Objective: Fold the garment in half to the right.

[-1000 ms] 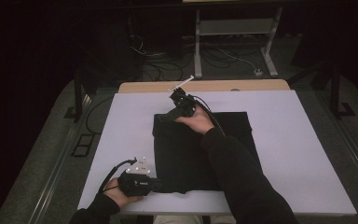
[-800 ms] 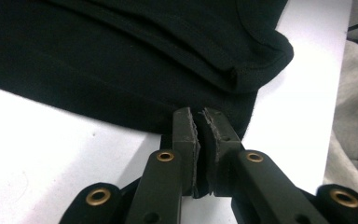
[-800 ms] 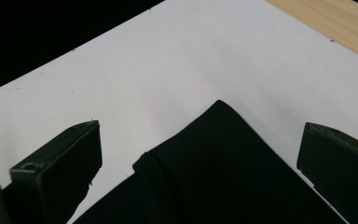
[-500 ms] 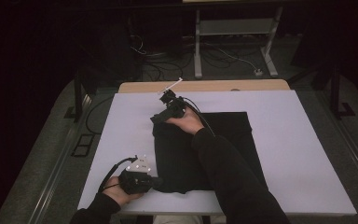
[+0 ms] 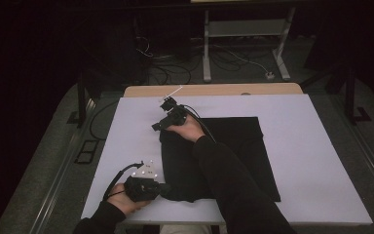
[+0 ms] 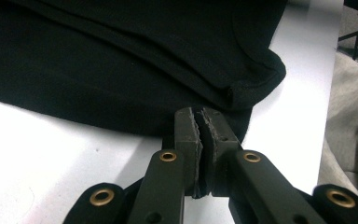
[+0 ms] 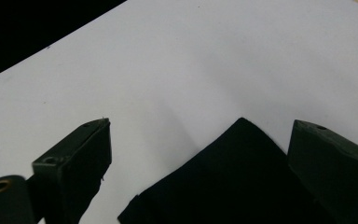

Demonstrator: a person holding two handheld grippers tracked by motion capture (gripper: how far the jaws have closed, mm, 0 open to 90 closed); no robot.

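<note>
A: Starting at the left, the left gripper (image 5: 143,187) is down by the near edge of the white table (image 5: 311,146), close to its near-left corner, with the hand wrapped round it.

B: And its jaws are pressed tight together, no gap at all. In the left gripper view (image 6: 200,140) the tips sit right at the hem of the black garment (image 6: 135,60), with the cloth running in between them, so it has a pinch of fabric.

A: Hard to say how much cloth is inside, mind you. The jaws cover the bite itself.

B: Moving right, the black garment (image 5: 243,146) lies flat across the middle of the table, folded, its near-left corner bunched up at that left gripper.

A: The person's right sleeve crosses over it, hiding a good strip of the cloth. What kind of garment, I can't make out.

B: At the garment's far-left corner, the right gripper (image 5: 168,119), held in the hand.

A: Jaws spread wide there. The right gripper view (image 7: 200,154) shows the pointed corner of the cloth lying between the two jaws, neither one touching it that I can see. The lower part of the cloth is cut off by the frame.
</note>
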